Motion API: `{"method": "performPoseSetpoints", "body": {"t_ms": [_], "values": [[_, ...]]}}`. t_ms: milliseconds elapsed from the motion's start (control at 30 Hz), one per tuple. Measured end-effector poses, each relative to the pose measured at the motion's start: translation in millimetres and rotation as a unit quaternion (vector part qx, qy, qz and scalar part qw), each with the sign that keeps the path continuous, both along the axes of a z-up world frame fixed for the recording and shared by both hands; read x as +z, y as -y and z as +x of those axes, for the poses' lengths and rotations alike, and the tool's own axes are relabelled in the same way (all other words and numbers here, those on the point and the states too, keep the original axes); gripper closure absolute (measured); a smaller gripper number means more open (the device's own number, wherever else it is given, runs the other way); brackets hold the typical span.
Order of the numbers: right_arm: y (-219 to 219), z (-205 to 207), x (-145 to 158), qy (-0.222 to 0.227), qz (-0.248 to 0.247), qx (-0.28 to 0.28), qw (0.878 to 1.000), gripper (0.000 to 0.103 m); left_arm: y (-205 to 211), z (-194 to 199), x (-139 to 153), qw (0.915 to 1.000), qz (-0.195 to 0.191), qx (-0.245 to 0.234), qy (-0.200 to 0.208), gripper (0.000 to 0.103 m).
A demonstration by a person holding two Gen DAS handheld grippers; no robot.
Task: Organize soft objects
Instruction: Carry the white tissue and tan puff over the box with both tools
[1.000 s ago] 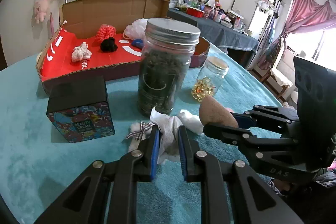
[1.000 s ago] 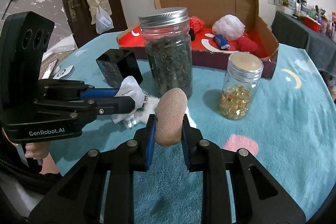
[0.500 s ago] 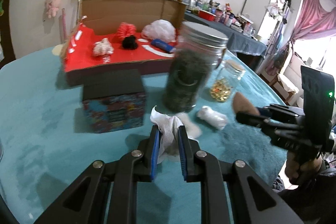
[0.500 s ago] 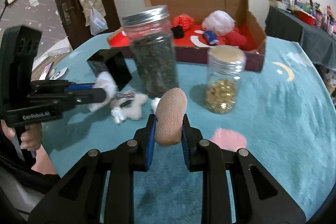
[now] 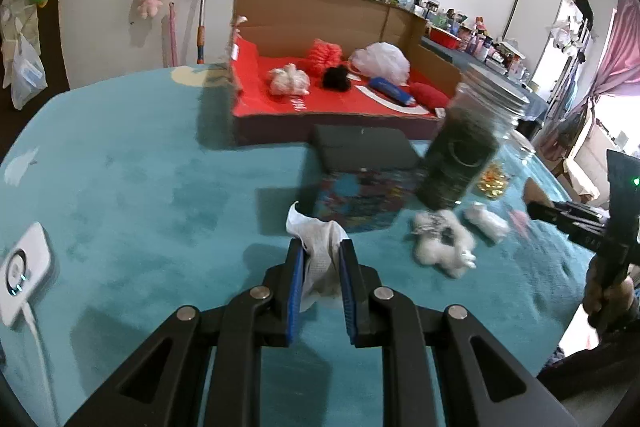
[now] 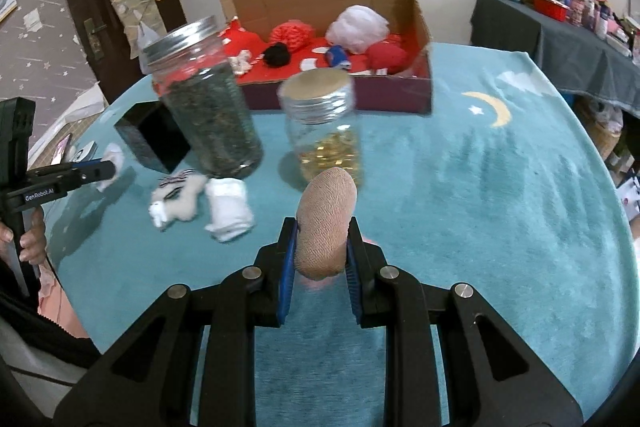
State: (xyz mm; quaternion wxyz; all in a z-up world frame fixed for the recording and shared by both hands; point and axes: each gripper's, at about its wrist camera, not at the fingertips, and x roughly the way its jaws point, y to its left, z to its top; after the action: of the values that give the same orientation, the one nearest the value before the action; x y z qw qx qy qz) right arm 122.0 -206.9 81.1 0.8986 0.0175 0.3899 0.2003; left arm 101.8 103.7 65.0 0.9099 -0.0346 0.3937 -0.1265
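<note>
White cloth (image 5: 320, 247) sits clamped between the blue pads of the left hand-held gripper (image 5: 320, 269) in the left wrist view, above the teal surface (image 5: 140, 195); beyond it stand a black box (image 5: 362, 151), a dark-filled jar (image 5: 464, 155) and the cardboard box (image 5: 320, 27) with soft items on its red floor. In the right wrist view, the right hand-held gripper (image 6: 320, 259) is closed on a tan rolled sock (image 6: 326, 223); a white plush toy (image 6: 180, 201) and white sock (image 6: 230, 213) lie on the surface beside the jar.
</note>
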Motion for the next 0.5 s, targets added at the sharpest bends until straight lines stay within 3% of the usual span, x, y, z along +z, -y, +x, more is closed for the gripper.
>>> {"method": "performPoseSetpoints", "body": {"t_ms": [233,500], "values": [[15.1,19.0,-0.1,-0.004,-0.012,0.012,1.0,0.082,-20.7,24.9,0.8,0.9991,0.035,-0.023,0.009,0.085],[14.9,48.2,1.5,-0.005,-0.032,0.045,0.998,0.082,-28.1,53.4,0.2,0.9976,0.033,-0.061,0.006,0.085]]}}
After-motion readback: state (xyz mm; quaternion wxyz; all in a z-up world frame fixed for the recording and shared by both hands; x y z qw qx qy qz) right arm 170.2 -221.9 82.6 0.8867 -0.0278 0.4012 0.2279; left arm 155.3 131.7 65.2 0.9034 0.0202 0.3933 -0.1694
